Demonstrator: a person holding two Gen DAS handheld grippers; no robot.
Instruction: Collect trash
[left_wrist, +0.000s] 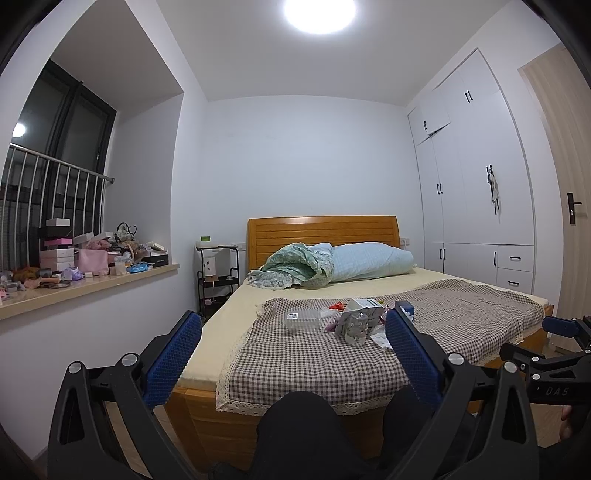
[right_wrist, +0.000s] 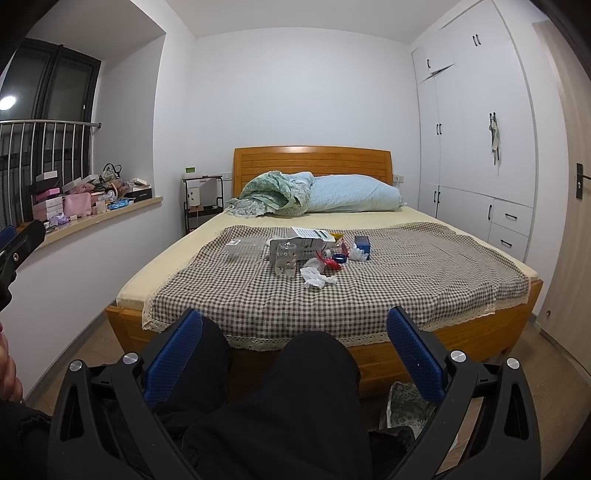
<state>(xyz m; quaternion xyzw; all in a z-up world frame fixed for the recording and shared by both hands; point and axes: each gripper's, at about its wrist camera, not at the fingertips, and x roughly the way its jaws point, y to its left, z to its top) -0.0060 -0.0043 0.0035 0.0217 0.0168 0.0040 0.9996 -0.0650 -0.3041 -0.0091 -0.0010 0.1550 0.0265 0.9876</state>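
A heap of trash lies mid-bed on a brown checked cloth (right_wrist: 406, 273). In it are a clear plastic box (right_wrist: 242, 247), a white carton (right_wrist: 306, 240), a patterned clear bottle (right_wrist: 286, 260), a crumpled tissue (right_wrist: 317, 277), red wrappers (right_wrist: 332, 263) and a small blue box (right_wrist: 362, 243). The left wrist view shows the same carton (left_wrist: 360, 310), bottle (left_wrist: 356, 328) and plastic box (left_wrist: 301, 319). My left gripper (left_wrist: 293, 350) is open and empty, short of the bed's foot. My right gripper (right_wrist: 295, 350) is open and empty too, above the person's black-trousered knees (right_wrist: 317, 369).
A patterned bag (right_wrist: 406, 406) lies on the floor by the bed's foot. Pillow (right_wrist: 354, 194) and quilt (right_wrist: 273, 195) lie at the wooden headboard. A cluttered windowsill (right_wrist: 122, 212) runs along the left, with a black trolley (right_wrist: 201, 206) beside the bed. White wardrobes (right_wrist: 472, 147) line the right wall.
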